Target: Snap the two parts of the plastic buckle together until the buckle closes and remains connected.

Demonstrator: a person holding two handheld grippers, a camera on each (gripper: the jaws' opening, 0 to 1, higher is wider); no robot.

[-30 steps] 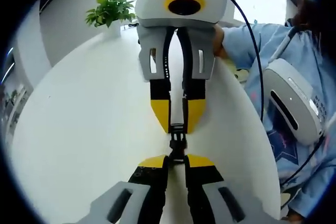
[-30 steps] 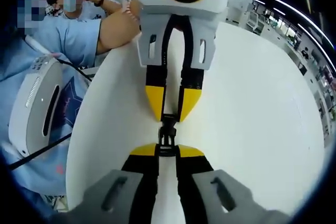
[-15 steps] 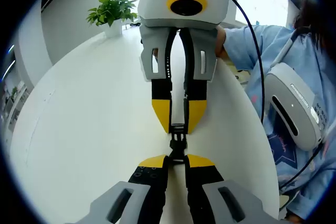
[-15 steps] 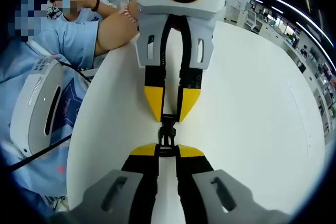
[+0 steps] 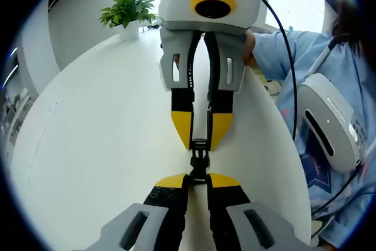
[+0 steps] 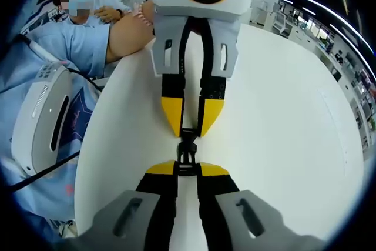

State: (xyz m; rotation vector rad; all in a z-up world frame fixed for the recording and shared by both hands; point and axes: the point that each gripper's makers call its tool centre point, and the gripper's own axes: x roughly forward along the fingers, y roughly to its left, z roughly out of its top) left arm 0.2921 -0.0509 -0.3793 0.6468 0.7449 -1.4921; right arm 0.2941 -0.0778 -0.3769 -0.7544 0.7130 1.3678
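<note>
A small black plastic buckle (image 5: 198, 158) hangs above the white table (image 5: 100, 133), stretched between two grippers that face each other tip to tip. In the left gripper view my left gripper (image 5: 198, 178) is shut on the buckle's near end, and the right gripper (image 5: 200, 144) comes down from above, shut on the far end. The right gripper view gives the mirror picture: my right gripper (image 6: 187, 168) pinches the near end of the buckle (image 6: 187, 150) and the left gripper (image 6: 188, 133) pinches the other end. Both halves sit in one line, touching; whether they are locked I cannot tell.
A potted green plant (image 5: 128, 11) stands at the table's far edge. A person in a light blue top (image 6: 70, 39) sits at the table's side, with a white device (image 6: 44, 119) on a cable hanging close to the rim. The table (image 6: 294, 139) is round.
Both views have drifted slightly with the hands. The grippers and the buckle between them keep the same hold and spacing.
</note>
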